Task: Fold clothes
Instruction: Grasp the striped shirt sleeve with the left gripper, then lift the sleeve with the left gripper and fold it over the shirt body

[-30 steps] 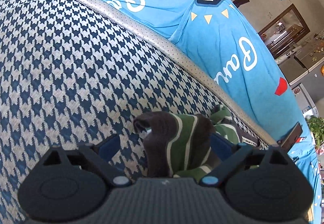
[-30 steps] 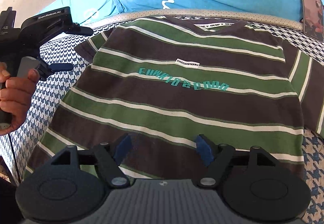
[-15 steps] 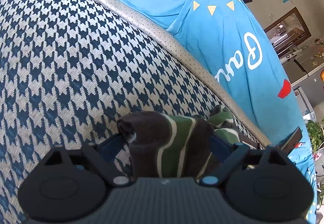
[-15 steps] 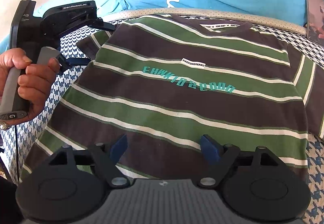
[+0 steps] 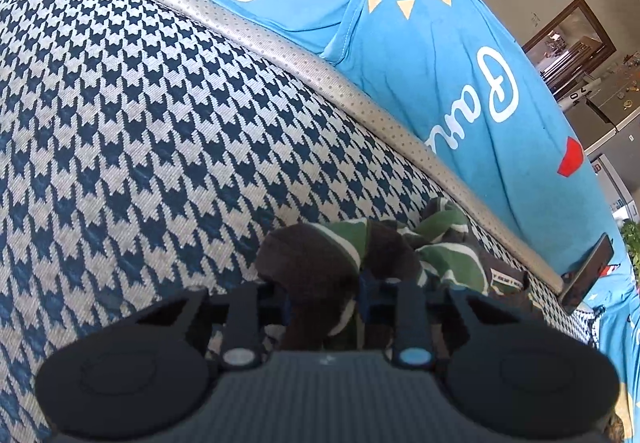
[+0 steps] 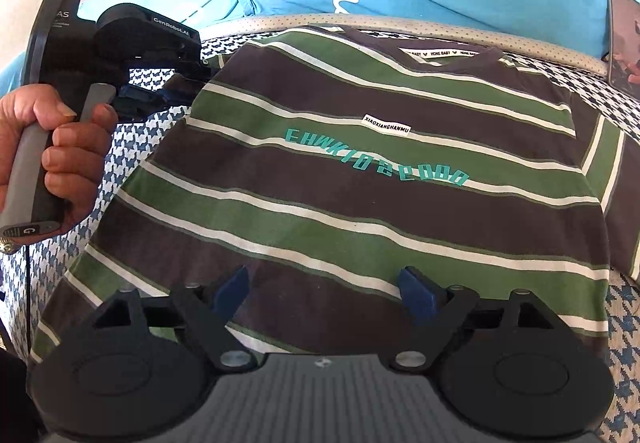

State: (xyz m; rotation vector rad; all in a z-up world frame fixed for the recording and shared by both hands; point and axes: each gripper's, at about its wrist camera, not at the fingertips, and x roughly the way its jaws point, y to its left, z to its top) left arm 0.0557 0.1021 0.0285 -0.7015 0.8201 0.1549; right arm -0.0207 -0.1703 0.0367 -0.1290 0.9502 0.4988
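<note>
A T-shirt [image 6: 360, 179] striped in green, dark brown and white lies flat, front up, on a houndstooth cover [image 5: 140, 123], its collar at the far side. My left gripper [image 5: 324, 299] is at the shirt's left sleeve [image 5: 312, 259]. Its jaws are closing, and the bunched sleeve cloth is pinched between the blue pads. The right wrist view shows that gripper [image 6: 180, 87] at the shirt's upper left, held by a person's hand [image 6: 52, 159]. My right gripper [image 6: 322, 279] hovers over the shirt's near hem area. Its jaws are opening, with no cloth pinched between them.
Blue cushions [image 5: 460, 63] with white lettering lean along the far side, behind a grey perforated trim [image 5: 320, 71]. A phone [image 6: 622, 39] stands propped against a cushion at the far right. Cabinets and a framed mirror [image 5: 568, 35] stand beyond the cushions.
The left jaws have closed from wide apart onto the sleeve, which is now bunched between the pads. The left gripper came further into the right wrist view. The right jaws spread slightly wider.
</note>
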